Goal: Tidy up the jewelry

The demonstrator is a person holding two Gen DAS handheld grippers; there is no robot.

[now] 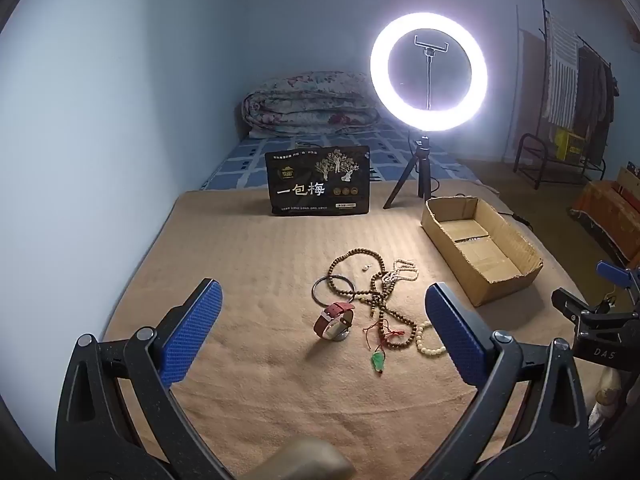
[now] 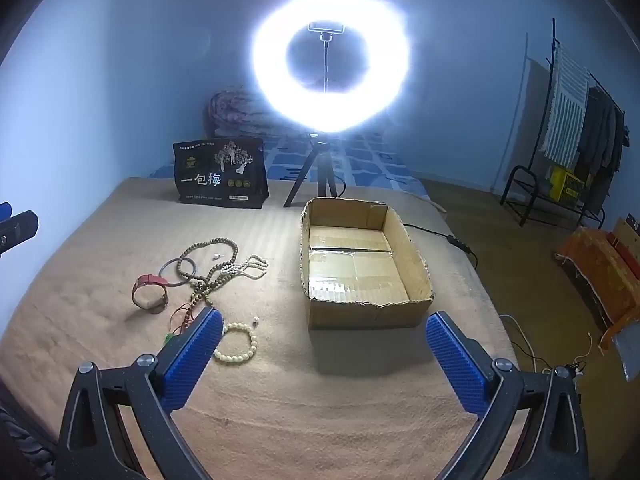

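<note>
Ring light (image 1: 428,74) at far edge of bed sole bright source; heavy glare, blown halo in right wrist view. Room dim, bluish. Shadows fall toward camera. Fisheye bending, dark corners.

Tangled bead necklaces (image 1: 376,300), red-strapped watch (image 1: 334,320) and cream bracelet (image 2: 237,342) lie beside empty cardboard box (image 2: 416,264).

The left gripper (image 1: 320,316) hangs wide open over a tan blanket (image 1: 248,264), jewelry beyond it: red-strapped watch (image 1: 334,320), brown beads (image 1: 376,296) (tangled), cardboard box (image 1: 480,248) to the right
</note>
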